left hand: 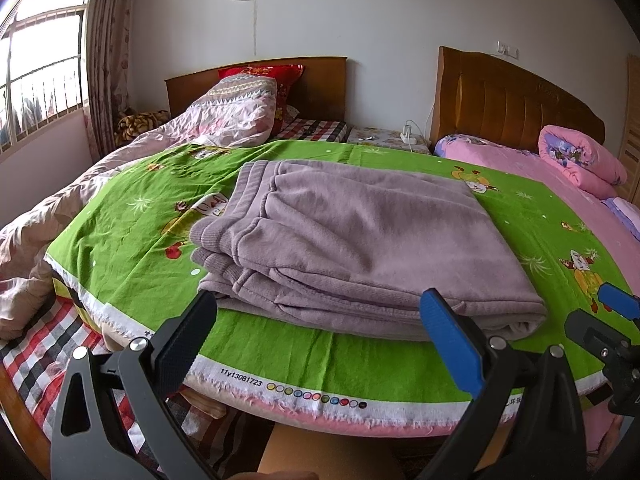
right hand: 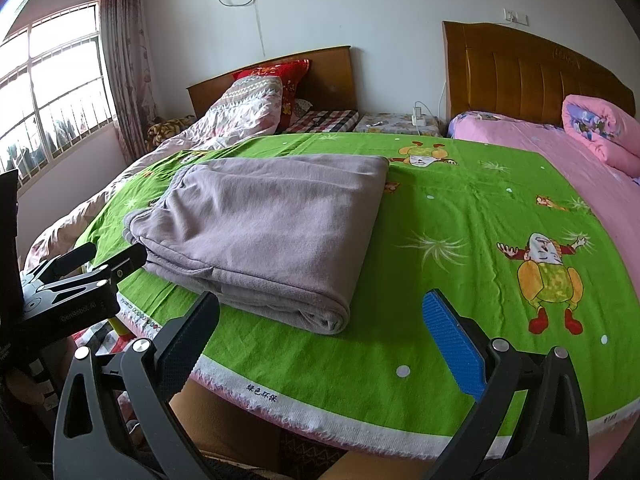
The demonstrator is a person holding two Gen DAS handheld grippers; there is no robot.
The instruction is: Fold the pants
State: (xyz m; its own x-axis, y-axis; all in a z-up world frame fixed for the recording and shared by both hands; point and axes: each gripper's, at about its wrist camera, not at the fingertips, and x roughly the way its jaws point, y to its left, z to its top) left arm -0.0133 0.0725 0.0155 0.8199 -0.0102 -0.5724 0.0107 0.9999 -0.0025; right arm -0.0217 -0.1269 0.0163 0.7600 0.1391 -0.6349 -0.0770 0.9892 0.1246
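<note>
The lilac fleece pants (left hand: 352, 240) lie folded in a thick rectangular stack on the green cartoon-print sheet (left hand: 132, 216), ribbed waistband and cuffs at the left. They also show in the right wrist view (right hand: 260, 224). My left gripper (left hand: 320, 320) is open and empty, just in front of the stack's near edge. My right gripper (right hand: 324, 320) is open and empty, at the stack's near right corner. The right gripper also shows at the right edge of the left wrist view (left hand: 608, 320), and the left gripper at the left of the right wrist view (right hand: 108, 258).
The sheet's white fringed edge (left hand: 312, 396) runs along the bed's front. A crumpled pink quilt (left hand: 224, 120) lies at the back left, a rolled pink quilt (left hand: 580, 156) at the back right. Two wooden headboards (left hand: 516, 100) and a window (left hand: 40, 56) stand beyond.
</note>
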